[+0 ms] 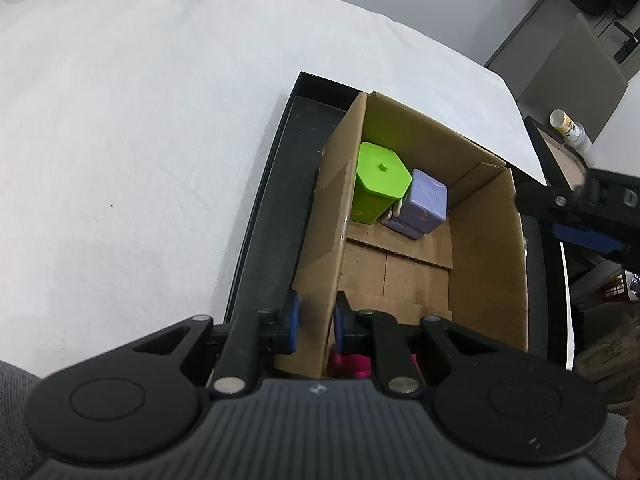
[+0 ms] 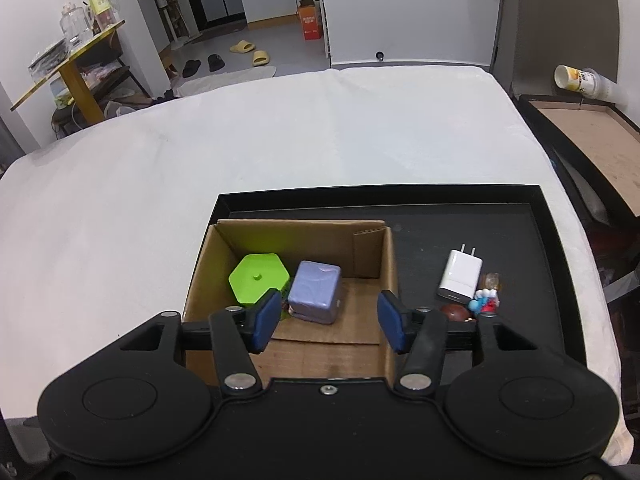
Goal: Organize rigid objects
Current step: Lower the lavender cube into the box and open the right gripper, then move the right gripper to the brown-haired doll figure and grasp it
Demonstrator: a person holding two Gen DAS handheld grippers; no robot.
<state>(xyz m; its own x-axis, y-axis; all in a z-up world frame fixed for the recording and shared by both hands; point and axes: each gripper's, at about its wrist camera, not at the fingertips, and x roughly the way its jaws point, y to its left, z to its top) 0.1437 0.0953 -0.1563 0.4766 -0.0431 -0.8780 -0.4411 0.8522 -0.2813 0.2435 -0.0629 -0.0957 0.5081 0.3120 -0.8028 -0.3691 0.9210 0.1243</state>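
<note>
White USB charger [image 2: 460,276] lay flat on the black tray [image 2: 536,240], just right of the cardboard box [image 2: 390,264], prongs pointing away from the camera and long axis running near-to-far with a slight tilt; small figurines touched its near-right corner. It sat ahead-right of the right gripper [image 2: 328,320], which hovered spread and empty over the box, so that arm was judged nearer. Left gripper [image 1: 316,320] straddled the box's left wall, pads apparently pinching it.
</note>
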